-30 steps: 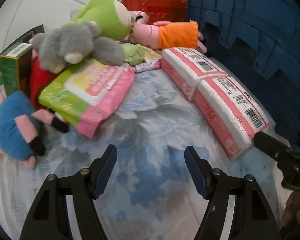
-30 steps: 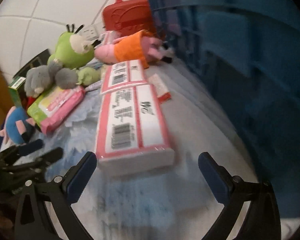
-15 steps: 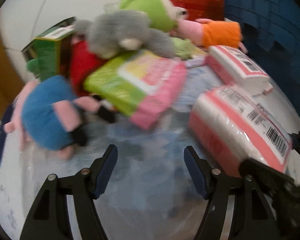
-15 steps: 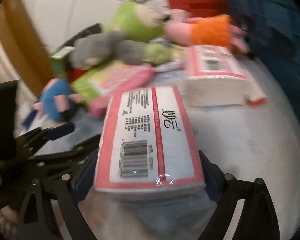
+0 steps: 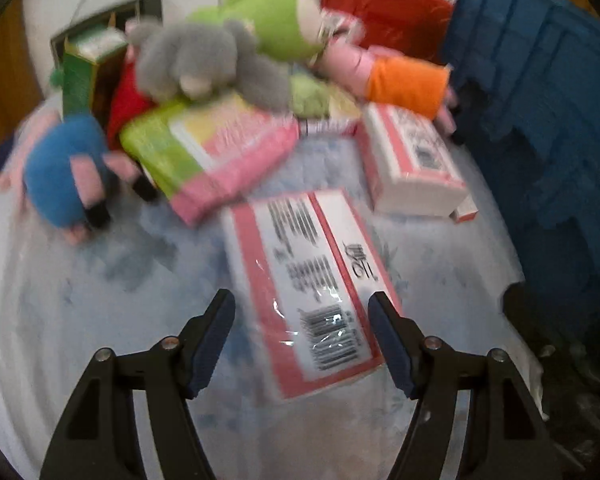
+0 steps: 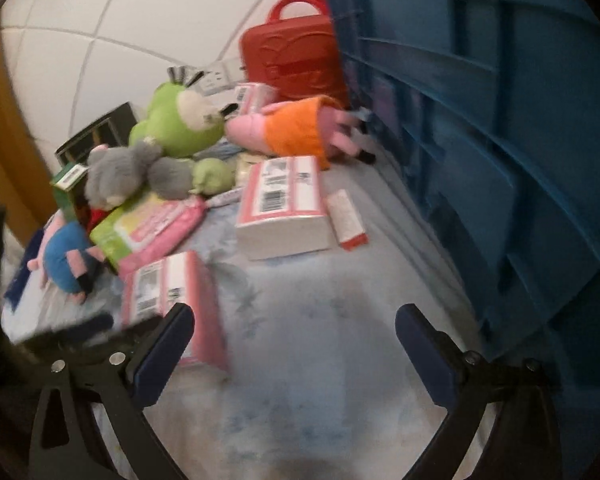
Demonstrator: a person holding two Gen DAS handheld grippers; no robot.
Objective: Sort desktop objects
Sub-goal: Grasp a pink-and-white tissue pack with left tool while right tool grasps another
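We hold a gripper in each hand over a pale blue cloth (image 6: 320, 360) strewn with toys and packets. Our left gripper (image 5: 300, 332) has its jaws opening around a pink-edged tissue pack (image 5: 304, 292); the pack lies between the pads, but neither pad seems to press on it. Our right gripper (image 6: 296, 344) also has its jaws opening, with only bare cloth between them. A second tissue pack (image 6: 282, 208) lies at twelve o'clock from it, and the blue crate (image 6: 500, 140) stands at two o'clock. To grip the near pack well, we would likely centre it between both pads and close across its narrow sides, squarely.
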